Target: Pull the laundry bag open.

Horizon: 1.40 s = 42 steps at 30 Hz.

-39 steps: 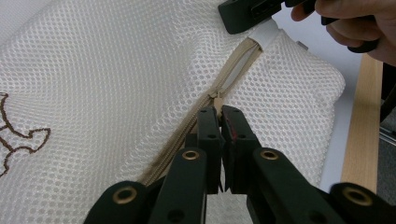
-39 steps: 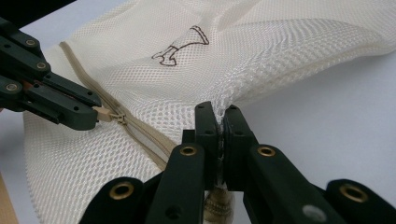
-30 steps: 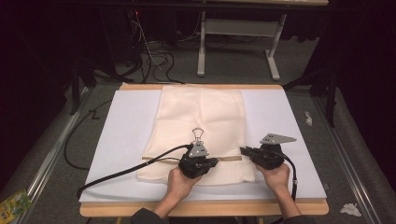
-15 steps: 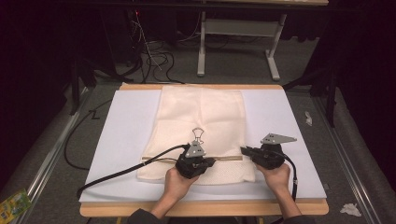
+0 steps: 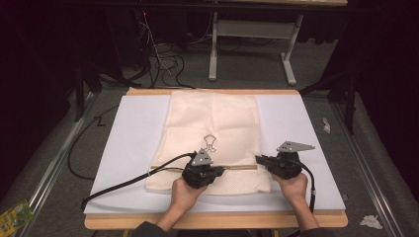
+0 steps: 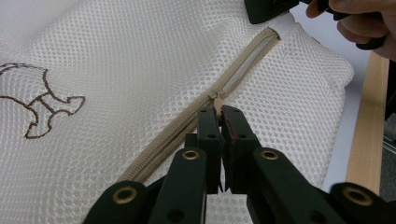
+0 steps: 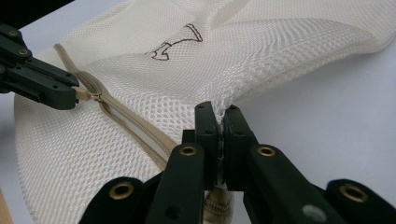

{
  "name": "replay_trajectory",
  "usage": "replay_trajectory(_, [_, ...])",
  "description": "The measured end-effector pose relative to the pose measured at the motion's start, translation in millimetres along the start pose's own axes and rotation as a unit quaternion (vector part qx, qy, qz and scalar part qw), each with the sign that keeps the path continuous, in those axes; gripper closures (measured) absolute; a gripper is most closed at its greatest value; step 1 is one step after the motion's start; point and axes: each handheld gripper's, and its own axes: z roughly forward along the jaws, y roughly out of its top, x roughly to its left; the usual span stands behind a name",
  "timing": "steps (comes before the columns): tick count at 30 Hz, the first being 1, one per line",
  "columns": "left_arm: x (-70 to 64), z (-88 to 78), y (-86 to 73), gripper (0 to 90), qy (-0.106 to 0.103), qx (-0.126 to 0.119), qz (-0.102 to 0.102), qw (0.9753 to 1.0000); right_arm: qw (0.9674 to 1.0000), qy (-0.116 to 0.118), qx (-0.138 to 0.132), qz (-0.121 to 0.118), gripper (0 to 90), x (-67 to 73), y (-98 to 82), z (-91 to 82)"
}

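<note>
From above I see the surface (image 5: 128, 148) covered by a pale sheet with a wooden edge showing at six o'clock. Off it, a crumpled white scrap (image 5: 369, 221) lies on the floor at four o'clock and a green packet (image 5: 12, 216) at eight. Cables (image 5: 163, 61) trail on the floor at twelve, near a grey stand (image 5: 247, 49). Nothing lies between my two tongs but the bag itself.

The mesh bag (image 5: 212, 128) is cream, soft, honeycomb-woven, rectangular, lying flat in the middle of the surface with a brown outline figure (image 5: 209, 142) stitched on it. A tan zipper (image 6: 233, 77) runs across its near end.

My left tongs (image 6: 219, 114) are pinched tight on the zipper pull (image 6: 216, 99). My right tongs (image 7: 219, 114) are clamped on the bag's mesh edge beside the zipper's end, bunching the fabric up there.
</note>
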Motion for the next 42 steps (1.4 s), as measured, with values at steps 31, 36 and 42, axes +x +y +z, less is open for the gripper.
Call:
replay_trajectory(31, [11.5, -22.7, -7.4, 87.2, 0.018, -0.009, -0.011, 0.9997, 1.0, -0.004, -0.001, 0.0, 88.4, -2.4, 0.6, -0.8])
replay_trajectory(36, [11.2, -23.4, -8.4, 87.2, 0.019, -0.008, -0.012, 0.9997, 1.0, -0.004, -0.001, 0.0, 88.4, -2.2, 0.8, -1.3])
replay_trajectory(42, [10.5, -25.1, -8.6, 87.2, 0.021, -0.01, -0.009, 0.9997, 1.0, -0.003, -0.001, -0.001, 88.3, -1.7, 0.9, -0.8])
